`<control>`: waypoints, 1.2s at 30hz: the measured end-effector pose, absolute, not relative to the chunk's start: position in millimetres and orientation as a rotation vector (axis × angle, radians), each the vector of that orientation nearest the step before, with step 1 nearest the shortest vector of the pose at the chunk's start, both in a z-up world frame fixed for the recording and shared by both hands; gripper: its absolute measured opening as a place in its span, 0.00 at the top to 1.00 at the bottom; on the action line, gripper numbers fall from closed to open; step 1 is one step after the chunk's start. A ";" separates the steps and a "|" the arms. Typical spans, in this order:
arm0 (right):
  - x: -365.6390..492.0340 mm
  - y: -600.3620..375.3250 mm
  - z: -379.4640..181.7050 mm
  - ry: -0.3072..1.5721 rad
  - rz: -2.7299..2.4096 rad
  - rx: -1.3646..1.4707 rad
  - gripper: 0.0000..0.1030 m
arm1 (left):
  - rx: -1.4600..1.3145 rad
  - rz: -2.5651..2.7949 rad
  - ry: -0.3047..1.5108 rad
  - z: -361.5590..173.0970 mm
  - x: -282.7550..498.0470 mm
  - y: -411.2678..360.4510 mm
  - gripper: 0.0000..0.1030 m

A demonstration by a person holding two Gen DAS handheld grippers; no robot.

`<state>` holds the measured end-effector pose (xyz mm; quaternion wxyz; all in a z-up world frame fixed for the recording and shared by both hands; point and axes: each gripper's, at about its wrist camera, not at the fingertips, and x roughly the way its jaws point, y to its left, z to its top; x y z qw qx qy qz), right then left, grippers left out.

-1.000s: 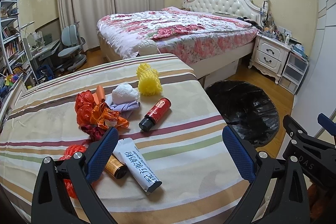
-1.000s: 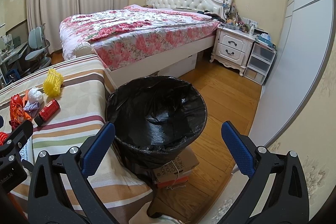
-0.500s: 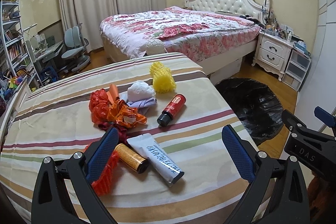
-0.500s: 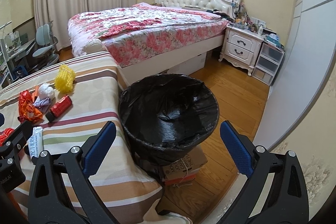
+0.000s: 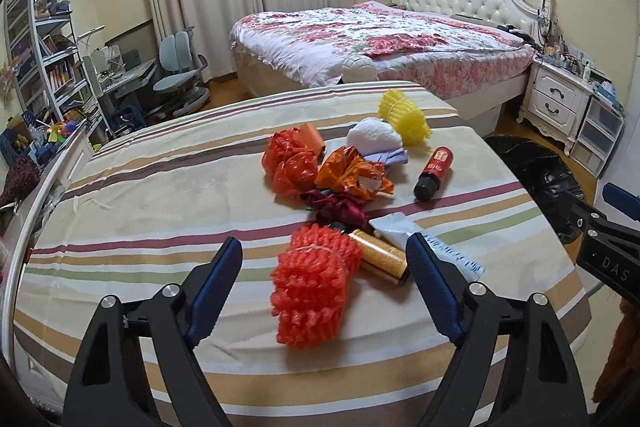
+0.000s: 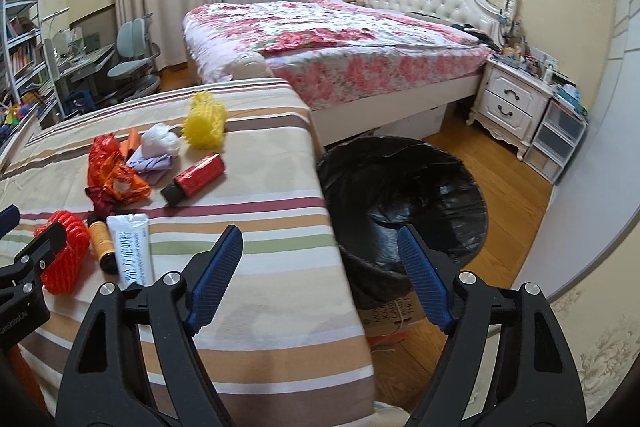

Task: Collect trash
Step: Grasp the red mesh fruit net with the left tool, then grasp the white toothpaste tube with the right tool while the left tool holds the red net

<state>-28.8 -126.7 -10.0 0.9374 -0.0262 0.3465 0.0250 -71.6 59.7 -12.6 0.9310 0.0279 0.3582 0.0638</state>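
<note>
Red bottle [image 5: 434,173] lying flat, cap toward camera, both hand-held grippers [image 5: 324,261] [image 6: 320,253] closing, empty

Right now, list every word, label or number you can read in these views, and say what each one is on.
"DAS": on the right gripper's black body, in the left wrist view.
White tube: blue characters, too blurred to read.
Red bottle: label too small to read.
Cardboard box under the black bin: lettering partly hidden, unreadable.
Left gripper's body: pale print, cut off and unreadable.
</note>
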 end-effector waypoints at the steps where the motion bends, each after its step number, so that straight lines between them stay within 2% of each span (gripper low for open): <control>1: -28.8 -124.0 -9.6 0.709 0.056 -0.057 0.25 | 0.052 0.133 0.742 -14.0 -72.0 64.7 0.22; 7: -26.8 -115.7 -10.6 0.731 0.082 -0.058 0.25 | 0.031 0.143 0.776 -22.1 -67.6 91.9 0.23; 13: -23.7 -108.0 -15.1 0.753 0.111 -0.062 0.25 | 0.000 0.102 0.827 -33.2 -55.8 97.6 0.38; 15: -24.0 -103.5 -15.9 0.756 0.124 -0.069 0.25 | 0.000 0.084 0.832 -36.2 -53.4 99.6 0.48; 17: -24.7 -98.3 -15.2 0.755 0.140 -0.075 0.25 | -0.003 0.068 0.839 -36.6 -52.9 99.1 0.53; 19: -26.0 -93.0 -14.5 0.752 0.156 -0.078 0.25 | -0.013 0.065 0.839 -35.3 -54.6 100.7 0.56; 23: -28.0 -80.5 -12.3 0.748 0.196 -0.086 0.25 | -0.019 0.075 0.824 -30.2 -57.9 106.7 0.58; 28: -31.4 -64.4 -14.1 0.763 0.256 -0.096 0.32 | -0.024 0.108 0.811 -25.8 -60.7 117.7 0.58; 30: -32.4 -57.7 -14.3 0.771 0.286 -0.100 0.39 | -0.023 0.122 0.807 -24.6 -61.7 122.6 0.58; 36: -35.6 -36.4 -17.3 0.780 0.348 -0.134 0.46 | -0.027 0.148 0.796 -25.0 -63.8 131.5 0.58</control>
